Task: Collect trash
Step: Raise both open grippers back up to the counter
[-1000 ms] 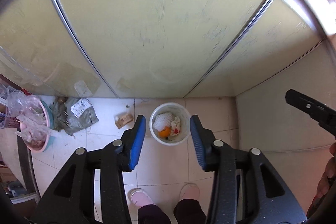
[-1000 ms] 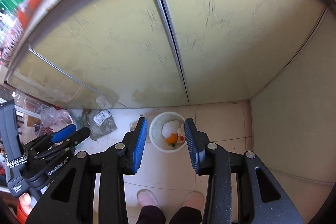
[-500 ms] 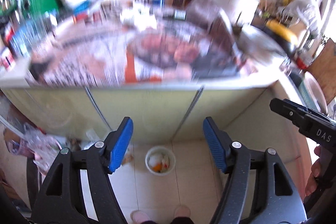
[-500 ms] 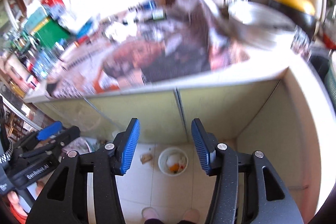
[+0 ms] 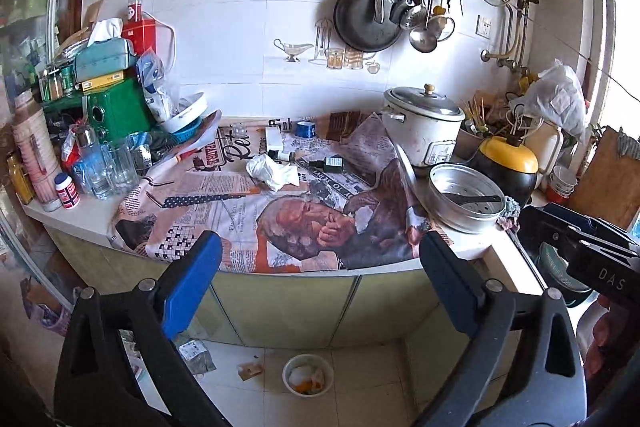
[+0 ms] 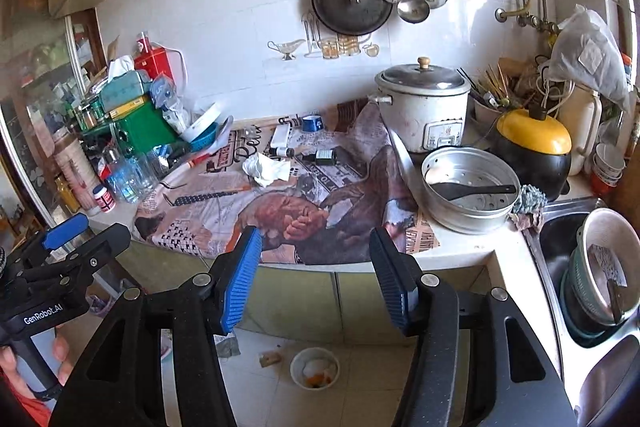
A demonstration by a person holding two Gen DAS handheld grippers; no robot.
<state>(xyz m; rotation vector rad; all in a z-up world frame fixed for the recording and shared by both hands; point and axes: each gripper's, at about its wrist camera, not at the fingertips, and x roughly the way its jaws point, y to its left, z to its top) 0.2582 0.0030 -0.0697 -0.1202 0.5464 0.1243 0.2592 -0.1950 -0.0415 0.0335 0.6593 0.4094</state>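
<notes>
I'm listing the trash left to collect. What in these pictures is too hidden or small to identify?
- White bin contents, both views: too small; only white and orange lumps show.
- Floor scrap: too small to name.
- Grey packet, left wrist view: partly behind the left gripper finger.
- Sink, right wrist view: bowls cover its bottom.
- Bottle labels: unreadable.

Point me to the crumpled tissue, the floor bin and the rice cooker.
crumpled tissue (image 5: 272,171), left wrist view, centre of the white wad.
floor bin (image 6: 294,366), right wrist view, left rim.
rice cooker (image 6: 424,115), right wrist view, front of the white body.
</notes>
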